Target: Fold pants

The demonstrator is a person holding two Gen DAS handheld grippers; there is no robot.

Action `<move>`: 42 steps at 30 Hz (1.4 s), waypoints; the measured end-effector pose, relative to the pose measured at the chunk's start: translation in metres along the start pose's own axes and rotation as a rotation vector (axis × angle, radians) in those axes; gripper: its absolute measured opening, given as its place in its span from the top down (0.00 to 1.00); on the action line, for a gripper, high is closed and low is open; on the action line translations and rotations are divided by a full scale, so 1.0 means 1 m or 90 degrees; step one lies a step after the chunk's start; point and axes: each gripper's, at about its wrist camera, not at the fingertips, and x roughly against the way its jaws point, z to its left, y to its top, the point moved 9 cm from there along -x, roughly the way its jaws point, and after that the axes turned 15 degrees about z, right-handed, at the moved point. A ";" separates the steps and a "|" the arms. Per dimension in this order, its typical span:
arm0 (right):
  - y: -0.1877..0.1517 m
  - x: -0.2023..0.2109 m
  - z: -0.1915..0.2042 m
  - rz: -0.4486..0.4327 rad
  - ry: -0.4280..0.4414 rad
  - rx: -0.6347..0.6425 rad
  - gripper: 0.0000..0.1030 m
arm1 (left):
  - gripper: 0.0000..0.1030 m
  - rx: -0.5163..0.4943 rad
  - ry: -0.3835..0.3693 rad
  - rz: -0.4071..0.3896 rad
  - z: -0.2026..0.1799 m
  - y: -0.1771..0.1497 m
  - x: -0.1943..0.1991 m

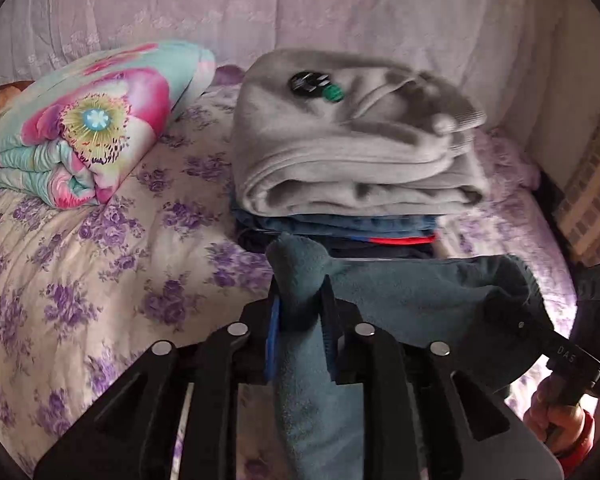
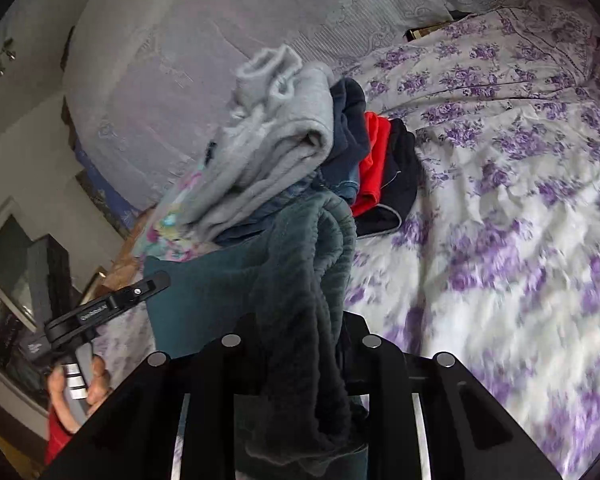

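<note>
A: Status on the teal pants?

B: Off the bed, held between both grippers. Left gripper has its jaws clamped on one bunched end of the fabric; cloth runs up between the fingers and drapes back toward the camera.

A: Right side?

B: Right gripper has jaws closed on the other end, a thick dark-teal wad hanging through the fingers. In the right wrist view the pants stretch across to the left gripper, which shows at the left edge with the person's hand on its handle.

A: Where relative to the pile?

B: Just in front of the clothes stack. Grey fleece garment on top, folded, with a dark round button or badge on it. Under it denim, then a red layer, then dark items. From the right wrist view the same stack shows red and navy pieces side by side.

A: Pants touching the stack?

B: Can't tell. They overlap its lower edge in the left wrist view, but could be simply in front.

A: Anything else on the bed?

B: Floral folded quilt to the left of the stack, well apart from the pants. Purple-flower bedspread underneath everything. Right wrist view is motion-blurred on the right.
</note>
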 end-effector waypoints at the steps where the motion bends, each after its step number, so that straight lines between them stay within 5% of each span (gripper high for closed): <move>1: -0.001 -0.015 -0.008 0.002 -0.051 0.005 0.71 | 0.63 0.019 0.064 0.014 0.011 -0.001 -0.015; 2: -0.007 -0.023 -0.015 0.000 -0.091 0.012 0.60 | 0.50 0.028 0.120 0.018 0.020 -0.007 -0.025; 4: -0.014 -0.016 -0.021 -0.006 -0.070 -0.022 0.53 | 0.26 0.005 0.136 0.000 0.019 -0.028 -0.031; 7: -0.010 0.043 -0.013 -0.154 -0.161 0.025 0.47 | 0.19 -0.009 0.159 -0.016 0.015 -0.064 -0.035; 8: -0.012 0.053 -0.003 -0.170 -0.191 0.054 0.38 | 0.19 -0.016 0.166 -0.001 0.013 -0.070 -0.037; 11: -0.033 0.022 0.012 -0.054 -0.252 0.117 0.19 | 0.06 -0.021 0.178 0.013 0.015 -0.081 -0.031; 14: -0.066 -0.023 -0.004 0.078 -0.281 0.117 0.12 | 0.05 -0.036 0.173 0.034 0.016 -0.097 -0.034; 19: -0.078 0.052 0.012 -0.091 -0.164 0.058 0.10 | 0.07 -0.008 0.229 -0.016 0.026 -0.100 -0.011; 22: -0.101 0.070 0.025 -0.132 -0.155 0.068 0.04 | 0.07 -0.028 0.192 -0.091 -0.005 -0.111 0.025; 26: -0.123 0.065 0.047 -0.117 -0.226 0.125 0.04 | 0.05 -0.048 0.181 -0.156 -0.049 -0.139 0.052; 30: -0.130 0.067 0.051 -0.099 -0.271 0.136 0.04 | 0.05 -0.048 0.199 -0.135 -0.065 -0.162 0.049; 37: -0.137 0.071 0.035 -0.087 -0.252 0.078 0.04 | 0.05 -0.015 0.085 -0.118 -0.051 -0.174 0.048; 42: -0.140 0.067 0.034 -0.072 -0.266 0.078 0.04 | 0.05 -0.019 0.101 -0.111 -0.053 -0.175 0.045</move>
